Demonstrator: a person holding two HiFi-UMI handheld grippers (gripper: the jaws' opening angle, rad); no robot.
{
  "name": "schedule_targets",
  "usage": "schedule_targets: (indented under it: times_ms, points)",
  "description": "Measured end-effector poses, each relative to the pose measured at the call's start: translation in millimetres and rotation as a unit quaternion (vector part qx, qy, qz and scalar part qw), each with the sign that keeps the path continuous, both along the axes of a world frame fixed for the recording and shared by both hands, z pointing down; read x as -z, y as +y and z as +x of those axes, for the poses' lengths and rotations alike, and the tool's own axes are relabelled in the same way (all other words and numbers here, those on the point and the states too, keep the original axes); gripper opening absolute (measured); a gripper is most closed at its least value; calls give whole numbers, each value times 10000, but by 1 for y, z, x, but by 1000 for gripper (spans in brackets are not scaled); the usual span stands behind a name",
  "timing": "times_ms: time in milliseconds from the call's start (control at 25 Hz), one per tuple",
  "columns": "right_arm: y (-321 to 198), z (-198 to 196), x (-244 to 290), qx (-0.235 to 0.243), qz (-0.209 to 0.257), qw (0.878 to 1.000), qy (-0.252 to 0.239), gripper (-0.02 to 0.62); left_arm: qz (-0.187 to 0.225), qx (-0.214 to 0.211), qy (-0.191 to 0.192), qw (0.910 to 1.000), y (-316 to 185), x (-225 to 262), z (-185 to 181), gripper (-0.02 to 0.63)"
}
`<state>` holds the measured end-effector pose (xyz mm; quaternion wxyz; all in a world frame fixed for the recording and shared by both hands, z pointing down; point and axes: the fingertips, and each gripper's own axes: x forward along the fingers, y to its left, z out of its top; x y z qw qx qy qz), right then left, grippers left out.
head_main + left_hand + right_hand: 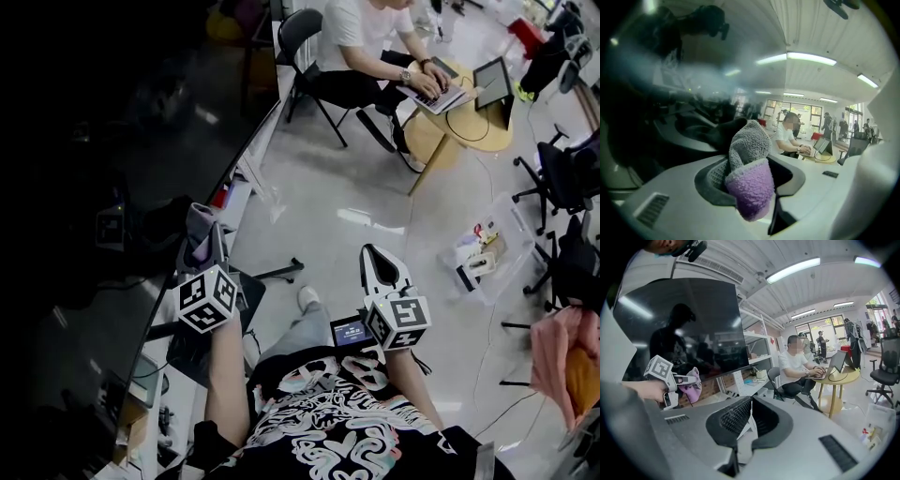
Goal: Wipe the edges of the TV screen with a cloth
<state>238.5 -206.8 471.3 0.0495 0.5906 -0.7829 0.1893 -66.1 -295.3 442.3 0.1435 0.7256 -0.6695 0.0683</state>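
The big dark TV screen [103, 141] fills the left of the head view, its lower edge running diagonally. My left gripper [201, 236] is at that edge, shut on a grey and purple cloth [198, 223]. In the left gripper view the cloth [749, 176] bulges out between the jaws, with the screen [656, 93] close on the left. My right gripper [378, 262] hangs over the floor away from the TV, shut and empty. The right gripper view shows its jaws closed together, the left gripper [670, 378] with the cloth [692, 387], and the screen [693, 324].
A white shelf [757, 376] with small items stands under the TV. A person [361, 47] sits on a black chair typing on a laptop at a round wooden table [469, 117]. A clear plastic bin [487, 248] and office chairs [567, 178] stand to the right.
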Motion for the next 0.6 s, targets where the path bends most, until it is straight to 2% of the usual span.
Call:
schedule_targets:
  times_ms: [200,360,600]
  points:
    - [-9,3,3,-8,-20,10000,9,32,-13,-31,488,9988,-10,1,8,183]
    - [-18,5,1,-21,-50,10000,21,32,-14,-114,1059,9943,-20,0,15,183]
    - [-25,2,1,1,-70,10000,38,32,-46,-244,1510,9882,-28,0,22,183]
